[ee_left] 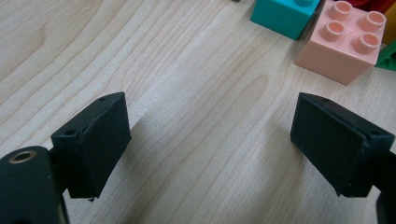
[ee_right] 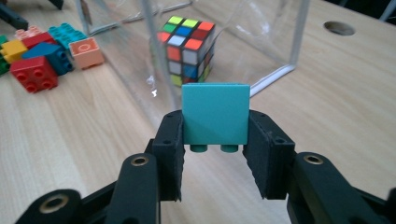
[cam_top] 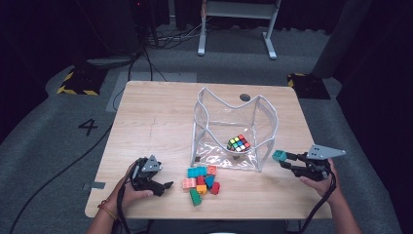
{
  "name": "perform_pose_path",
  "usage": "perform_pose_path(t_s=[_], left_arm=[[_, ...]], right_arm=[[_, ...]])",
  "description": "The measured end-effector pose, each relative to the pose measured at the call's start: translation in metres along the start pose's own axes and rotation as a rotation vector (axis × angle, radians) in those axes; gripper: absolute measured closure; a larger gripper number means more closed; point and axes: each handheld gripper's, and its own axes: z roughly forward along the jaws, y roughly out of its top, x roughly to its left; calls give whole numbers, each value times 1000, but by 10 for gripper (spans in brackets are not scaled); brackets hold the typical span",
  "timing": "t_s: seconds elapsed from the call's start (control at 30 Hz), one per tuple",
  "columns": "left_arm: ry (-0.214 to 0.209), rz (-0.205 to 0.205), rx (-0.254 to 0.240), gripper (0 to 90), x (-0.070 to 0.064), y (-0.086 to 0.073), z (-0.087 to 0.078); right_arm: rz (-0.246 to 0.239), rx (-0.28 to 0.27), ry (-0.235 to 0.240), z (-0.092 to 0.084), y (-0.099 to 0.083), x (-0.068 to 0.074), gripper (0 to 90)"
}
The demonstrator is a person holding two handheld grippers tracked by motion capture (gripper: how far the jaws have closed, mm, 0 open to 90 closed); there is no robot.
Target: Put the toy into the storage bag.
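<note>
Pinched between my right gripper's [ee_right: 215, 154] jaws is a teal building block [ee_right: 215, 113], studs pointing down toward the wooden table [ee_right: 336, 107], flat base up, held just outside the clear plastic bin [ee_right: 280, 42]. My left gripper [ee_left: 210, 140] rests spread wide near the pink block [ee_left: 343, 46].

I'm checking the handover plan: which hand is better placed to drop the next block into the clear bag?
Right. Its tongs already grip a teal block beside the clear bag. The left tongs are open with nothing between them, beside the block pile.
</note>
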Motion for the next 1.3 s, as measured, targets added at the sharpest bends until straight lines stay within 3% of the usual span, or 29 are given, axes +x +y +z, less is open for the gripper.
perform_pose_path(t_s=[0.4,0.77,1.3], left_arm=[[0,0,0,122,0,0,0],[-1,1,2,121,0,0,0],[-1,1,2,121,0,0,0]], right_arm=[[-22,-62,-69,-12,46,-27,595],[-27,-116,-85,-23,89,-47,595],[-89,-130,-84,-19,140,-43,595]])
